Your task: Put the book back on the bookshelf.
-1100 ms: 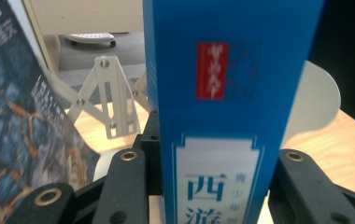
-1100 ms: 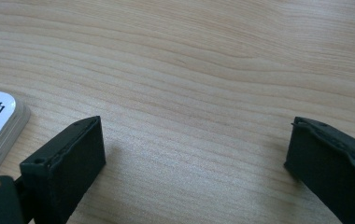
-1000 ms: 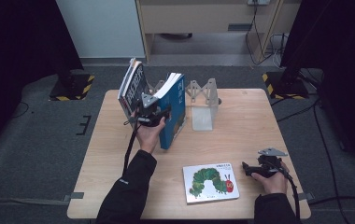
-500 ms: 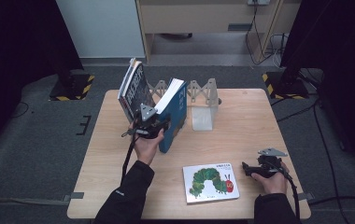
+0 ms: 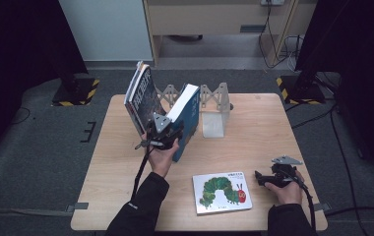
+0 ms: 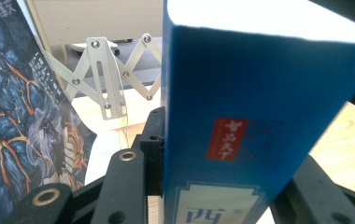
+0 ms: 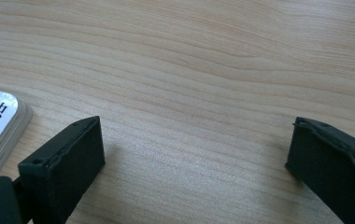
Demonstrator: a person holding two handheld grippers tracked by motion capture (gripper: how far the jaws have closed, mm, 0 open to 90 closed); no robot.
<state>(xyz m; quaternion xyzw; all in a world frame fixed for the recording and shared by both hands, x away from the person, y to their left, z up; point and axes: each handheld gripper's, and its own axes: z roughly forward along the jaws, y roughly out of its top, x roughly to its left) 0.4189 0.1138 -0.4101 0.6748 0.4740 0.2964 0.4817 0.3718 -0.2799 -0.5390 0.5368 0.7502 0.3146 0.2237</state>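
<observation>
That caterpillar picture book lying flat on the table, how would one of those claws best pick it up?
The caterpillar book lies flat and thin, so probably by its right edge. The open right gripper sits beside it and could slide in level, one jaw under, one over; a slight overhang or lifted corner would help.

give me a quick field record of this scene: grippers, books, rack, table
left gripper: shut on the blue book, held upright by its spine
right gripper: open, nothing between the jaws, low over the table
dark-cover book: leaning at the rack's left end
expanding metal book rack: at the table's far side
caterpillar picture book: flat, near edge, beside the right gripper
</observation>
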